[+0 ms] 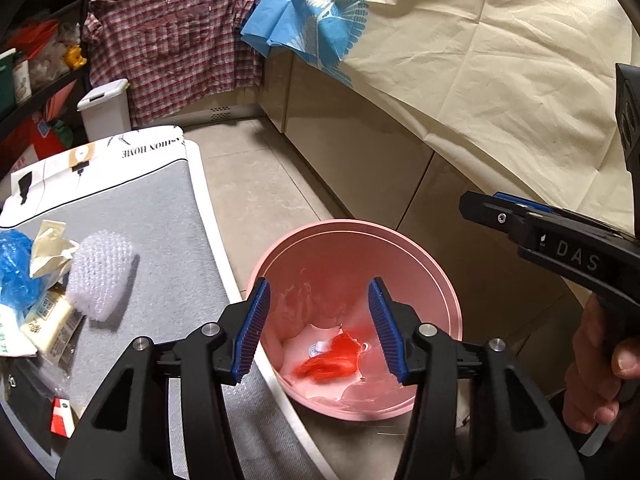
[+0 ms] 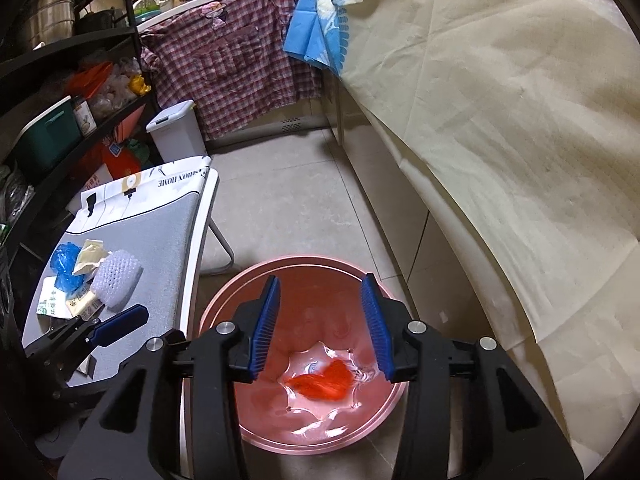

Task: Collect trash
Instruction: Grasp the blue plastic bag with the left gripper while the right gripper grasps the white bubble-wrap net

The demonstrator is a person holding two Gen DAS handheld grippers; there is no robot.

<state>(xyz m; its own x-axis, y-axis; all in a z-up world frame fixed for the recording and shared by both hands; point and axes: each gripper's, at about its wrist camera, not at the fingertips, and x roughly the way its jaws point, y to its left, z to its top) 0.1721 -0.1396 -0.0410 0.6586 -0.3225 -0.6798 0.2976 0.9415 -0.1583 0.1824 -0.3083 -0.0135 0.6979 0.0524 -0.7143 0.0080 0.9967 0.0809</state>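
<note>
Both grippers, left [image 1: 318, 330] and right [image 2: 324, 326], hang over one pink bin [image 1: 448, 280] on the floor, jaws spread wide and holding nothing. One red scrap [image 2: 324, 384] lies in the bin's bottom on clear plastic. On the grey table [image 1: 160, 216] beside the bin sits one pile of trash: one bubble-wrap wad [image 1: 100, 276], one blue bag [image 1: 14, 268], one crumpled paper [image 1: 50, 246] and a few packets.

Black left gripper [image 1: 318, 328] and right gripper [image 2: 322, 330], ribbed blue pads, silver screws.
</note>
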